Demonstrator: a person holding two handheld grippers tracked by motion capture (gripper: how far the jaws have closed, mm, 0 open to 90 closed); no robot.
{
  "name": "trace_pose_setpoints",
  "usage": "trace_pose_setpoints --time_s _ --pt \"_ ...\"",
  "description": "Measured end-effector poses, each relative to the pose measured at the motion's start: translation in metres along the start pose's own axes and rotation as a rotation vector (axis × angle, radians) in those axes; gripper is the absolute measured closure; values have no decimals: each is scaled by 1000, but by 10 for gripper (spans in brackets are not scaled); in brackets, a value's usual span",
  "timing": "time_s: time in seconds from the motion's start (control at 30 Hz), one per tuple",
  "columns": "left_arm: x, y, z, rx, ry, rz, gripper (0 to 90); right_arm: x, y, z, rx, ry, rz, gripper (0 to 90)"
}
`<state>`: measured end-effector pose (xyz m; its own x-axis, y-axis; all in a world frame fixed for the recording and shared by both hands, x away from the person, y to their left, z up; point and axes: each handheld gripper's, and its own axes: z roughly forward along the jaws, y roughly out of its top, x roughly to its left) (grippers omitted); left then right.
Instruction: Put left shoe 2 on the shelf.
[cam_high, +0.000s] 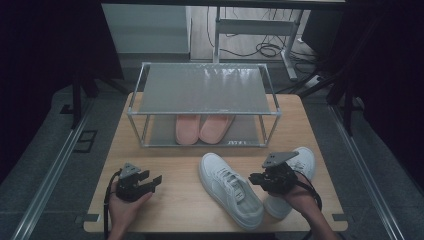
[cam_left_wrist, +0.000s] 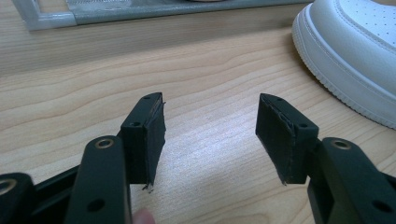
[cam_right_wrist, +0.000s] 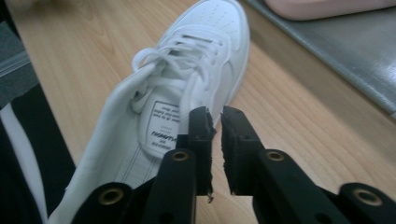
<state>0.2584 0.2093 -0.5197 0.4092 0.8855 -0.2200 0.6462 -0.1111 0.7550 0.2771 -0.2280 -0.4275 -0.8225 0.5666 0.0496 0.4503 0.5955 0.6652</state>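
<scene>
1. The right gripper (cam_high: 256, 178) hangs over the gap between two white sneakers on the wooden table (cam_high: 175, 200); in the right gripper view its jaws stand almost together, a thin slit between the pads, right at the collar of the near sneaker (cam_right_wrist: 187, 88); whether that slit pinches the collar edge I cannot tell.
2. That near sneaker (cam_high: 230, 189) lies slanted at the table's middle front, toe towards the rack and heel towards the person; the second sneaker (cam_high: 300, 162) lies just right of it, partly covered by the right gripper and the hand behind it.
3. The left gripper (cam_high: 152, 182) rests low over bare wood at the front left, well apart from both sneakers; in the left gripper view its jaws gape wide with nothing between them; the toe of a sneaker (cam_left_wrist: 355, 56) shows at that view's upper right, ahead of and beside the jaws.
4. Count: two white sneakers on the table; two pink slippers (cam_high: 202, 127) side by side on the lower shelf of one metal rack (cam_high: 205, 87) at the back; the rack has two shelves; two grippers, one in each hand.
</scene>
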Motion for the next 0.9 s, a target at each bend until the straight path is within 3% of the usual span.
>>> trace_pose_setpoints --time_s 0.33,0.5,0.9 --pt "0 0 1 7 -4 2 425 10 -3 8 53 10 -25 659" --pt "0 -1 1 7 -5 0 425 12 0 13 73 12 -30 630" --pt "1 -1 1 6 -6 -1 425 14 17 39 142 -51 -7 621"
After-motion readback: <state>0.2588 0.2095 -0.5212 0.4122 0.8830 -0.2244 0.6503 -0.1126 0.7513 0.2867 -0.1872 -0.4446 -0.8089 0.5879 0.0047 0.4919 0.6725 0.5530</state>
